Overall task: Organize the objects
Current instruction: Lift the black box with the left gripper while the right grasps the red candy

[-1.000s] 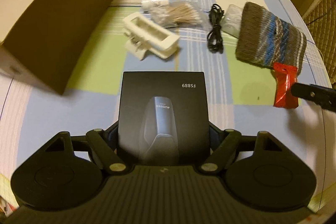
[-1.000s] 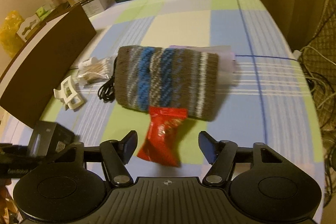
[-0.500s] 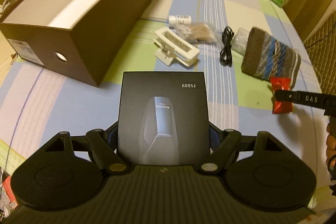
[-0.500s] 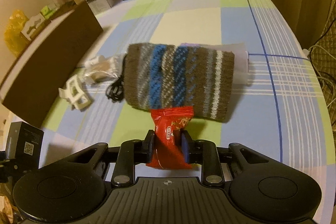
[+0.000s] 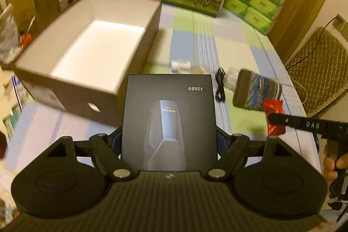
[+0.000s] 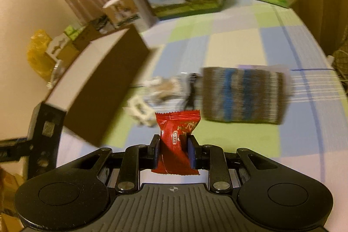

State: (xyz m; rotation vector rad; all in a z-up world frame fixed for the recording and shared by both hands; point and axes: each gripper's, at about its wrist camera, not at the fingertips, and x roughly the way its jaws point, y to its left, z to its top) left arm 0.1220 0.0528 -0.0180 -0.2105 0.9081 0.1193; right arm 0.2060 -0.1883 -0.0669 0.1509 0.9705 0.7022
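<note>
Red packet point(image 6: 177, 140) clenched in right jaws; left jaws grip black box point(image 5: 168, 121) beside open carton point(image 5: 139, 53) rim.

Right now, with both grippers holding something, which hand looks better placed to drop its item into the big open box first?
Probably the left. The left gripper holds the black box right beside the open cardboard box. The right gripper, clamped on the red packet, is farther from it.

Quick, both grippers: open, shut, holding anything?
Left gripper: shut on the black box.
Right gripper: jaws have just closed, now shut on the red packet.
</note>
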